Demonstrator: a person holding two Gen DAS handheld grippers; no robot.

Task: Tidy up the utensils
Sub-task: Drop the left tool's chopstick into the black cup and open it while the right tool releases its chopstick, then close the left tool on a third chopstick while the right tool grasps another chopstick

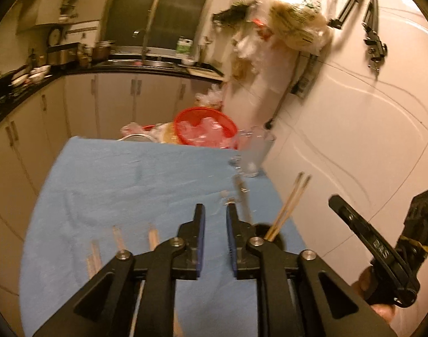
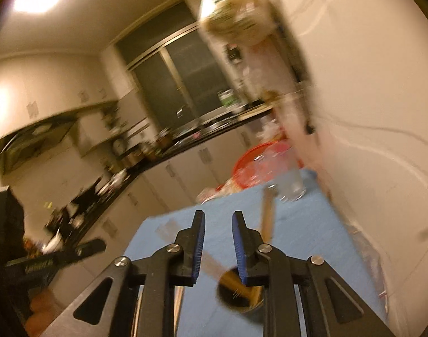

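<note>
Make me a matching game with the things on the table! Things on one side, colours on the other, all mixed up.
Things:
1. cloth
2. basket
3. holder
4. chopsticks in the holder

Colours:
A. red
B. light wood
C. blue
D. black

Pairs: 1-C, 2-A, 3-D, 4-B

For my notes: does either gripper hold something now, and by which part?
Nothing is held. The left gripper and right gripper are both open and empty; chopsticks stand in the dark holder.
</note>
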